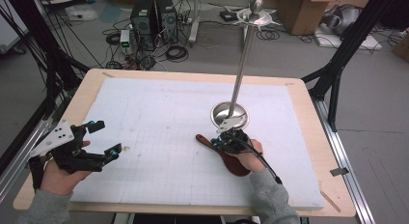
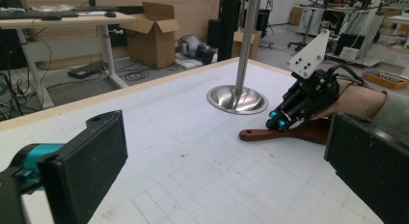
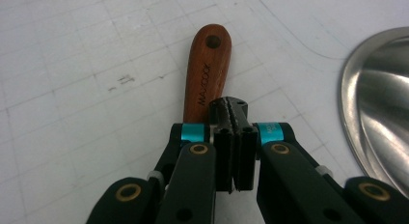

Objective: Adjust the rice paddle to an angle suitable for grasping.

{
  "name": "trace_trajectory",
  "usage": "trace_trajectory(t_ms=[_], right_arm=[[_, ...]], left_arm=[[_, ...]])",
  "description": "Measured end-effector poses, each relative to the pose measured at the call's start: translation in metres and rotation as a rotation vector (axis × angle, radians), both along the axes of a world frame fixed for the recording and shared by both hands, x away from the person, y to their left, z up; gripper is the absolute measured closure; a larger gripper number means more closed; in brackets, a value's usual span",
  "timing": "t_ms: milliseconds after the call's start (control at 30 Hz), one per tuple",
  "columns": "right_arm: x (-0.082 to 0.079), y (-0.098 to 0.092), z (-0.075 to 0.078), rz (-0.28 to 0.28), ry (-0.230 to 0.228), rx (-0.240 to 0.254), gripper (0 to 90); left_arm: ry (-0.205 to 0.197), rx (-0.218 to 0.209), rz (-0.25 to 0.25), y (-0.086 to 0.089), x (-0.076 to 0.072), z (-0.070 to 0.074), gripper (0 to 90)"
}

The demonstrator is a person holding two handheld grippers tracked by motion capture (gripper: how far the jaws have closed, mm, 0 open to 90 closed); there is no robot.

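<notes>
Right gripper [image 3: 234,137], jaws pressed together with nothing between them, hovers just over the wooden spatula [image 3: 206,74], whose handle runs lengthwise away from the jaws and lies slightly to their left. The high view places this spatula [image 1: 226,154] flat on the white mat [image 1: 159,127], just before the metal stand's base [image 1: 230,114]. Left gripper [image 1: 99,139], jaws spread and empty, waits well apart; its own view shows the handle's side profile [image 2: 284,133].
</notes>
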State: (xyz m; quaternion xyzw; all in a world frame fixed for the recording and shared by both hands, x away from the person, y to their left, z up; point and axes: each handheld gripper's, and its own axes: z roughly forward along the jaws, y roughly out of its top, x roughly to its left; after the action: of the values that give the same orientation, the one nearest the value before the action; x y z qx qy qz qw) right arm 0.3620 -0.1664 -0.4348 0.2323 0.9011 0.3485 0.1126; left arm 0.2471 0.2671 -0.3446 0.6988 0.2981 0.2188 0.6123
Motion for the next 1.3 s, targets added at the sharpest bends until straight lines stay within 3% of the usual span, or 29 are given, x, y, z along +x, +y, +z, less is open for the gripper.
trace_trajectory(t_ms=[467,733,767,800,933,967,1000,1133,1300], right_arm=[[-0.004,0.011,-0.001,0.071,0.009,-0.001,89.6],[-0.005,0.011,0.001,0.078,-0.003,-0.006,89.4],[-0.005,0.01,0.002,0.076,-0.004,-0.003,87.5],[-0.007,0.008,0.005,0.061,-0.02,0.0,79.9],[-0.009,0.004,0.01,0.051,-0.032,0.011,70.7],[-0.012,0.002,0.013,0.042,-0.051,0.013,64.1],[-0.012,0.002,0.013,0.042,-0.051,0.013,64.1],[-0.02,0.003,0.023,0.054,-0.071,0.0,47.8],[-0.027,0.004,0.031,0.07,-0.08,0.0,35.7]], left_arm=[[-0.002,-0.004,0.006,0.001,-0.002,0.001,1.8],[0.0,0.0,0.003,0.001,-0.001,0.0,1.8],[0.0,-0.001,0.003,0.001,-0.001,0.0,1.8],[0.0,-0.002,0.003,0.0,-0.001,0.0,1.8],[-0.004,0.002,-0.006,-0.001,0.0,0.001,1.8],[-0.002,-0.002,-0.008,-0.002,0.001,0.001,1.8],[-0.002,-0.002,-0.008,-0.002,0.001,0.001,1.8],[0.003,0.001,-0.004,-0.001,0.006,0.001,1.8],[-0.007,-0.017,0.007,0.004,0.008,0.005,1.8]])
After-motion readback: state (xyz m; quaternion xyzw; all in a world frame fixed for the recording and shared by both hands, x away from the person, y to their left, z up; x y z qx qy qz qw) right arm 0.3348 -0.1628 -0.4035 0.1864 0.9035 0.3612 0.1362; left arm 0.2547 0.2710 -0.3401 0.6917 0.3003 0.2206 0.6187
